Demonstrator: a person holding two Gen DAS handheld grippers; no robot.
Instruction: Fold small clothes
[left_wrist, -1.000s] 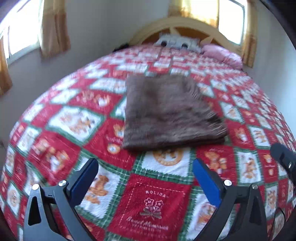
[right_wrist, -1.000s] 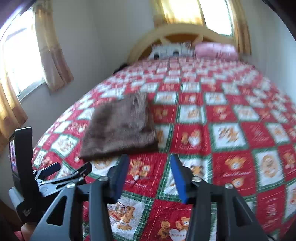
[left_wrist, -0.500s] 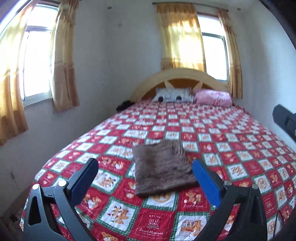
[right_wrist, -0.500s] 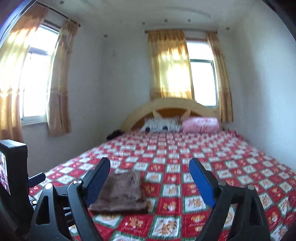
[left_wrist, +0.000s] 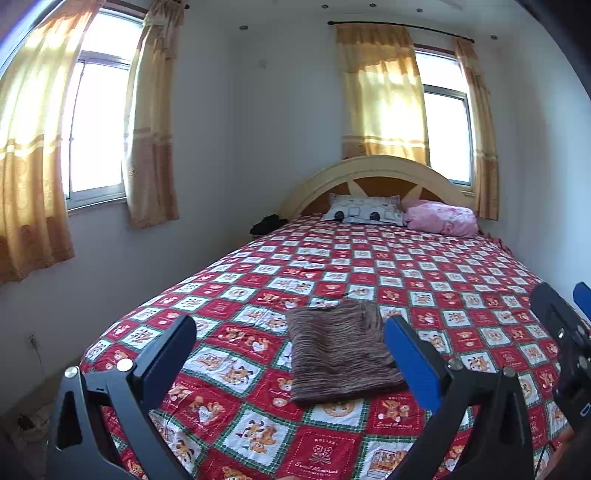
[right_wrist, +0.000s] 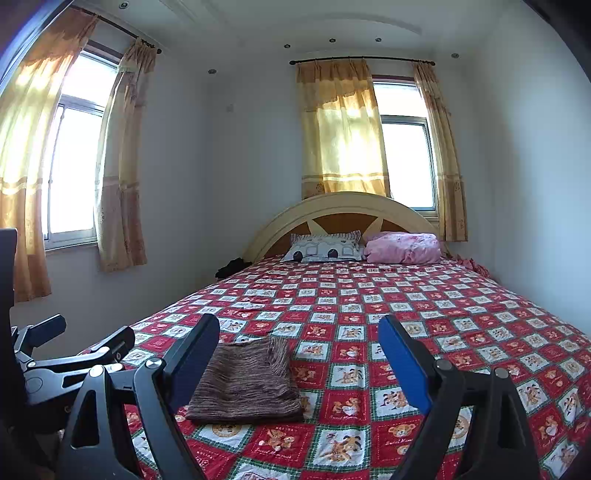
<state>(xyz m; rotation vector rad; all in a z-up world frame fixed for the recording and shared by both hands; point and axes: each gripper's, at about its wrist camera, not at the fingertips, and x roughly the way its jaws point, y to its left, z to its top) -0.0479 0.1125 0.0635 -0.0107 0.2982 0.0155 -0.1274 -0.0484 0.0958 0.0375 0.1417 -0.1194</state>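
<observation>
A folded brown striped garment (left_wrist: 341, 350) lies flat near the foot of the bed (left_wrist: 424, 273), on the red patchwork quilt. It also shows in the right wrist view (right_wrist: 245, 382). My left gripper (left_wrist: 290, 349) is open and empty, held back from the bed's foot, with the garment seen between its fingers. My right gripper (right_wrist: 299, 347) is open and empty, also pulled back, with the garment at its left finger. The right gripper's body shows at the right edge of the left wrist view (left_wrist: 565, 332).
A grey patterned pillow (left_wrist: 364, 214) and a pink bundle (left_wrist: 441, 219) lie at the wooden headboard (left_wrist: 373, 173). A dark item (left_wrist: 267, 224) sits left of the bed's head. Walls stand close on both sides. Curtained windows (left_wrist: 96, 125) are on the left and back walls.
Both grippers have drawn back and tilted up from the garment, so the whole room now shows. The right gripper has opened wide. The garment has not moved.
</observation>
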